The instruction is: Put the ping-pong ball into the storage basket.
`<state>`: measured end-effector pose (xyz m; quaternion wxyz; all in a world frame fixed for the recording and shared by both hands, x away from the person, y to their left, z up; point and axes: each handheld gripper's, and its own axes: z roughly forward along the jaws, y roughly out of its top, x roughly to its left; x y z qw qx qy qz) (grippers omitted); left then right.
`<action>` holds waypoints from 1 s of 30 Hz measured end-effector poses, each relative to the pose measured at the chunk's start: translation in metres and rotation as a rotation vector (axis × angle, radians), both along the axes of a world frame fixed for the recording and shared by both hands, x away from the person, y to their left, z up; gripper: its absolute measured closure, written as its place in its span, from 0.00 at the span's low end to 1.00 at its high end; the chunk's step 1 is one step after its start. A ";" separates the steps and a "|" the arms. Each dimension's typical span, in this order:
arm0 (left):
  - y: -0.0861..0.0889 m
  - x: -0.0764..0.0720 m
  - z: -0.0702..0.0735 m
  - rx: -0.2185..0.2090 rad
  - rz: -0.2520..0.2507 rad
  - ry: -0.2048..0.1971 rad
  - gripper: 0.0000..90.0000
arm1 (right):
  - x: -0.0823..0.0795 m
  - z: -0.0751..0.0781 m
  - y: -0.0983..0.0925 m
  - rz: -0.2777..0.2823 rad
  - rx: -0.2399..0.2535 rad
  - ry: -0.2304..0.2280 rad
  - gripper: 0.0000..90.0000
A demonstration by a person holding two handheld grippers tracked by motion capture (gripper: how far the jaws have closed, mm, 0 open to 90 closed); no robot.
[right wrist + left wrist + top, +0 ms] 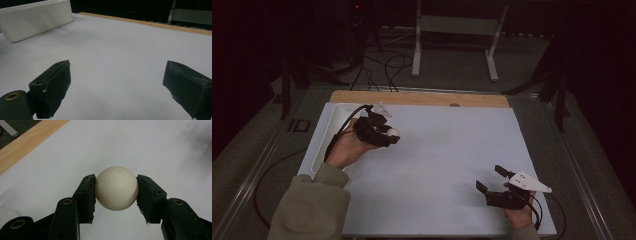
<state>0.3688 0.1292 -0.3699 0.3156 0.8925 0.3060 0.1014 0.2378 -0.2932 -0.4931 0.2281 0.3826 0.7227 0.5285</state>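
From the high view, your left claw [384,134] pinches the ball [392,132] above the white sheet [447,165], just beside the tray [319,145] at the sheet's left edge. Your right claw [491,179] rests near the sheet's front right corner, jaws spread and holding nothing. Between the two hands the sheet is bare, so you have wide room to carry across. The wooden strip [422,98] of the counter marks the far edge; past it the floor drops away, and a ball let go there would likely roll off.

In the left gripper view, the ball [116,188] sits between the two pads [88,195], touched at its widest part on each side. It is smooth and round with small contact on each side, so a tilt or jolt could squirt it out; on the flat sheet it would roll freely.

In the right gripper view, the jaws stand well apart over bare sheet [120,50], with the tray [35,18] at the far left. Nothing blocks that claw, but sweeping towards the tray could knock its wall.
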 end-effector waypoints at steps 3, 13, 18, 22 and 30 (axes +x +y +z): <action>0.004 0.000 0.001 -0.003 0.009 0.000 0.57 | 0.000 0.000 0.000 0.001 -0.003 -0.002 0.08; 0.019 -0.002 0.002 0.004 0.039 0.001 0.57 | -0.001 0.000 -0.001 -0.006 -0.003 0.001 0.08; 0.029 -0.002 0.002 0.010 0.061 0.002 0.57 | -0.001 0.000 -0.001 -0.006 -0.003 -0.001 0.08; 0.036 -0.004 0.003 0.014 0.074 0.000 0.57 | -0.001 0.000 0.000 -0.006 -0.004 -0.001 0.08; 0.049 -0.006 0.005 0.020 0.104 -0.007 0.57 | -0.001 0.000 0.001 -0.002 -0.008 -0.003 0.08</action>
